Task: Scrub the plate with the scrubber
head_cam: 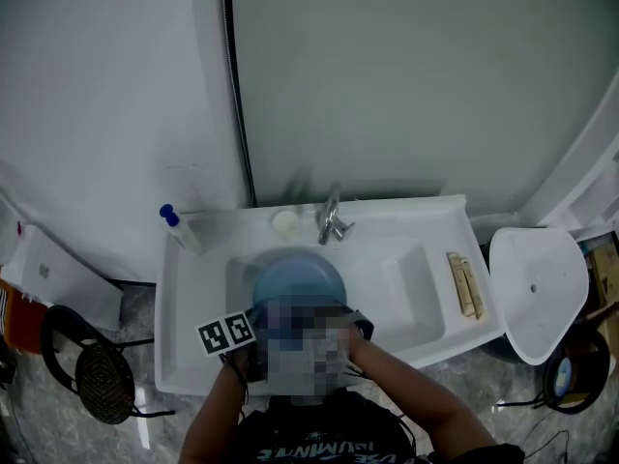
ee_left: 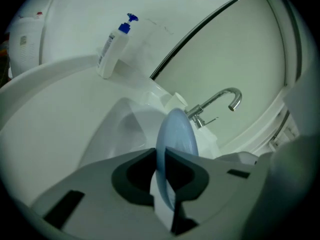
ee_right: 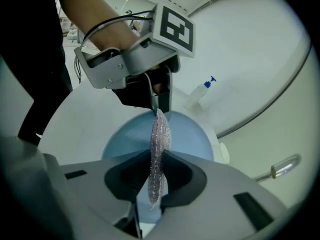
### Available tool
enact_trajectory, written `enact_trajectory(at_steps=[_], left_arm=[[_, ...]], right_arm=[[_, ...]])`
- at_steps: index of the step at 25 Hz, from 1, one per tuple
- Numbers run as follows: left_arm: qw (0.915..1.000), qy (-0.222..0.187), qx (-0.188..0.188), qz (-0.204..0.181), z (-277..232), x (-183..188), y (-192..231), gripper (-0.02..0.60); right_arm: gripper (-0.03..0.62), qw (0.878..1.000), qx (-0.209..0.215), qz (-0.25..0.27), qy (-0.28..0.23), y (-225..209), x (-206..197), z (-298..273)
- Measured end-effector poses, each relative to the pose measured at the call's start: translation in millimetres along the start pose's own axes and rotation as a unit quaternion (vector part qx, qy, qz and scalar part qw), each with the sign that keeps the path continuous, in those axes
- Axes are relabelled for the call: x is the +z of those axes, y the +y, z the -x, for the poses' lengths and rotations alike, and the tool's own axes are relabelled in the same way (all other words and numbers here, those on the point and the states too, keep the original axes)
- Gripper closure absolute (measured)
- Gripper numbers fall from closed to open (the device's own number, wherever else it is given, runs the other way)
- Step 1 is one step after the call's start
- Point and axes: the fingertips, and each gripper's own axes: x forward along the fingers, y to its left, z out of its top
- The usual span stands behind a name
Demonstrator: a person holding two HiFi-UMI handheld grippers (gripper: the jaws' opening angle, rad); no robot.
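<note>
Blue plate (ee_left: 176, 134) is clamped by its rim in the left tongs (ee_left: 162, 156), edge-on over the sink (head_cam: 416, 222), frame centre. Mesh scrubber (ee_right: 160, 134) is pinched in the right tongs (ee_right: 159, 160), near the plate. Risk: w/ a rim-only grip, the plate could be levered out & dropped by hard scrubbing.

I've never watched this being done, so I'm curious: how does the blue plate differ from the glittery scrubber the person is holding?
The plate is smooth, pale blue and round; the scrubber is a silvery, sparkly mesh pad. The plate is much the larger. The plate is clamped in the left gripper, the scrubber in the right gripper. Both are thin and gripped edge-on.
</note>
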Motion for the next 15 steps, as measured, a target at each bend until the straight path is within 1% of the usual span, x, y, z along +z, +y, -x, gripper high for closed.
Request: enact_trajectory(at_steps=[5, 11, 15], left_arm=[[0.9995, -0.014, -0.002, 0.029, 3, 8, 7, 0.548], [0.9989, -0.027, 0.001, 0.039, 6, 21, 17, 0.546], [0.9980, -0.032, 0.001, 0.054, 9, 22, 26, 0.546]], right_arm=[[0.517, 0.997, 0.028, 0.066, -0.012, 22, 6, 5], [0.517, 0.993, 0.074, 0.090, -0.019, 47, -3, 5], [0.517, 0.991, 0.076, 0.105, -0.011, 48, -13, 13]])
